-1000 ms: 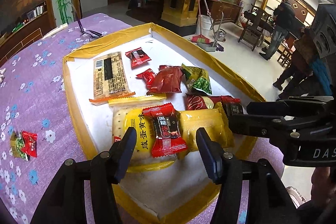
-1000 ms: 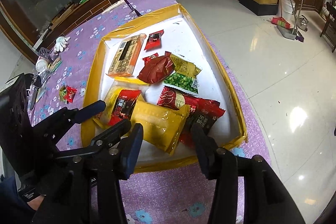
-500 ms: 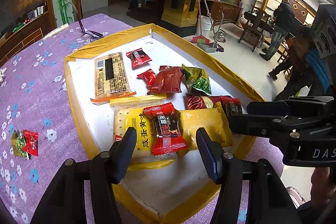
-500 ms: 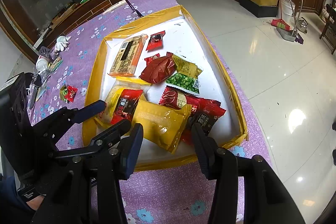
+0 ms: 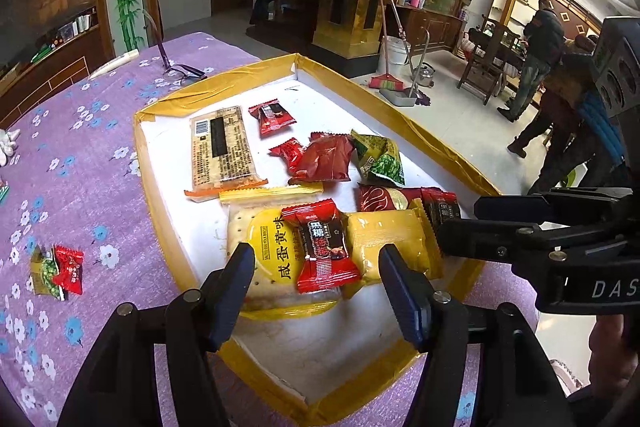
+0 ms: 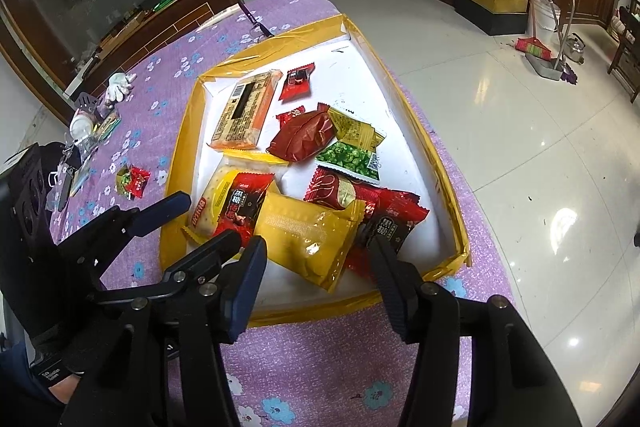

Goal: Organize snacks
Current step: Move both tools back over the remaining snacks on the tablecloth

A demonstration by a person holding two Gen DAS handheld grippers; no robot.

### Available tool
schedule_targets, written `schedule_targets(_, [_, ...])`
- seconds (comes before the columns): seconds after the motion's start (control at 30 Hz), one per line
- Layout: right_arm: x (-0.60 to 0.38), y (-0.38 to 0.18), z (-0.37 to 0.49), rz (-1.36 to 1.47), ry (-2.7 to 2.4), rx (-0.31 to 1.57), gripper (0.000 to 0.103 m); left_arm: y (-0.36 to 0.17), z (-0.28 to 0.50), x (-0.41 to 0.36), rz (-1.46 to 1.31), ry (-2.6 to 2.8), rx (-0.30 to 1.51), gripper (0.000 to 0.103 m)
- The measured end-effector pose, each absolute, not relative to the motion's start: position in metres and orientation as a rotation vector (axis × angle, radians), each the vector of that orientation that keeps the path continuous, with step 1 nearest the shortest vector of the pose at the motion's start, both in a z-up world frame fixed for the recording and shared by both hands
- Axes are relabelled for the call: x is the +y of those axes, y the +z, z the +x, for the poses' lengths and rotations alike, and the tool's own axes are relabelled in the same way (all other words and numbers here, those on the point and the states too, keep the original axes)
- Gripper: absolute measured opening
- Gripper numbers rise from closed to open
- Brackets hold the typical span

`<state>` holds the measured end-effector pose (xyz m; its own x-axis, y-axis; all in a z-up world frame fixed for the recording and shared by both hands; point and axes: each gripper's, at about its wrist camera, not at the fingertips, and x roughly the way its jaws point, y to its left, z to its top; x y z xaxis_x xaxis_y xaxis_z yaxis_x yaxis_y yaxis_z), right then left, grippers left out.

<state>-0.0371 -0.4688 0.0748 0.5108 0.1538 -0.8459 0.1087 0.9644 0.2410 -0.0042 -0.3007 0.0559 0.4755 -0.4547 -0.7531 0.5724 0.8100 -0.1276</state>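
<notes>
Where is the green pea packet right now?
The green pea packet lies inside the yellow-rimmed tray, toward its right side in the right wrist view, touching the dark red pouch on its left, with the red-and-gold packet just nearer the camera.

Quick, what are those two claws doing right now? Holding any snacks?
Left claw: opening, holding nothing, above the red candy.
Right claw: opening, holding nothing, above the yellow packet.

Mixed snack packets (image 5: 320, 163) lie flat, overlapping, in the yellow-rimmed tray (image 5: 400, 115); two small ones (image 5: 58, 269) rest outside its left edge.
</notes>
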Motion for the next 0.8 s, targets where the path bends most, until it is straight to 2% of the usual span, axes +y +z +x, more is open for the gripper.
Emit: schedule_targets(0.8, [-0.426, 0.078, -0.032, 0.220, 0.061, 1.033, 0.053, 0.062, 0.000, -0.234, 0.045, -0.506, 0.860, 0.067])
